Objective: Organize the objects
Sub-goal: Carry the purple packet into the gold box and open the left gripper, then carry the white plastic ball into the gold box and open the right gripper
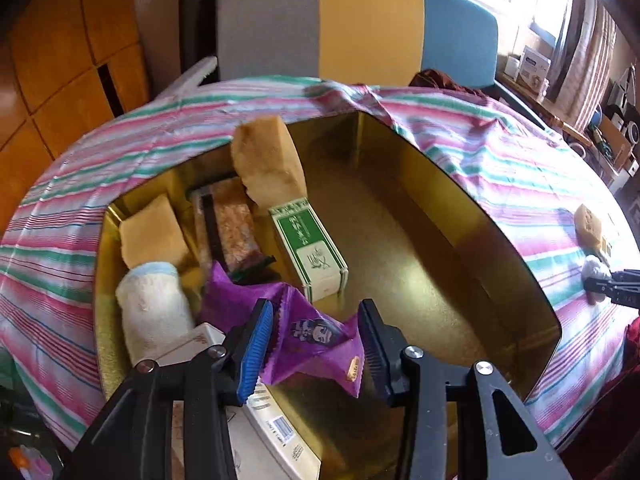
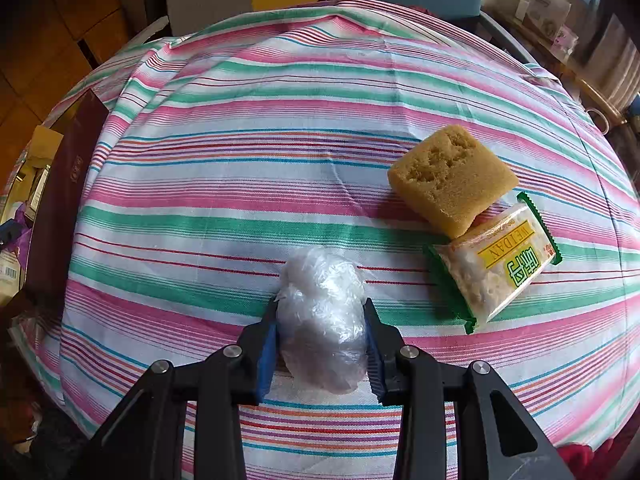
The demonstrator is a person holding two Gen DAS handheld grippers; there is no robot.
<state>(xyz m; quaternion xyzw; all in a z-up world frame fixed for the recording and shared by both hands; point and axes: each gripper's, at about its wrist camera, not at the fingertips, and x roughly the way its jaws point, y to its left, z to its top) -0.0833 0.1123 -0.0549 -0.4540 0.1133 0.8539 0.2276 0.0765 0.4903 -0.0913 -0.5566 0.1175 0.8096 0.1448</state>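
1. I see the striped cloth [image 2: 280,92] first, spread over the whole work surface in pink, green and white bands.
2. On it, at my left hand, sits the gold-lined box [image 1: 492,216]; its right half is bare, its left half is packed.
3. Inside the box I count a tall sponge block [image 1: 268,160] leaning upright, a green-and-white carton [image 1: 310,248] just in front of it, a second sponge piece [image 1: 154,236], a rolled white towel [image 1: 154,312] and a brown wrapped bar [image 1: 234,224].
4. My left gripper [image 1: 316,340] points down into the box. The purple snack packet [image 1: 316,336] lies between its blue pads; the left pad touches it, the right pad stands a little clear, so the jaws are narrow but not clamped.
5. On the open cloth at my right lie a tan sponge [image 2: 452,178] and, touching its near edge, a green-edged snack pack [image 2: 496,262].
6. My right gripper [image 2: 320,344] has both pads pressed against a crumpled clear plastic bundle [image 2: 324,312], which rests on the cloth, near the snack pack.
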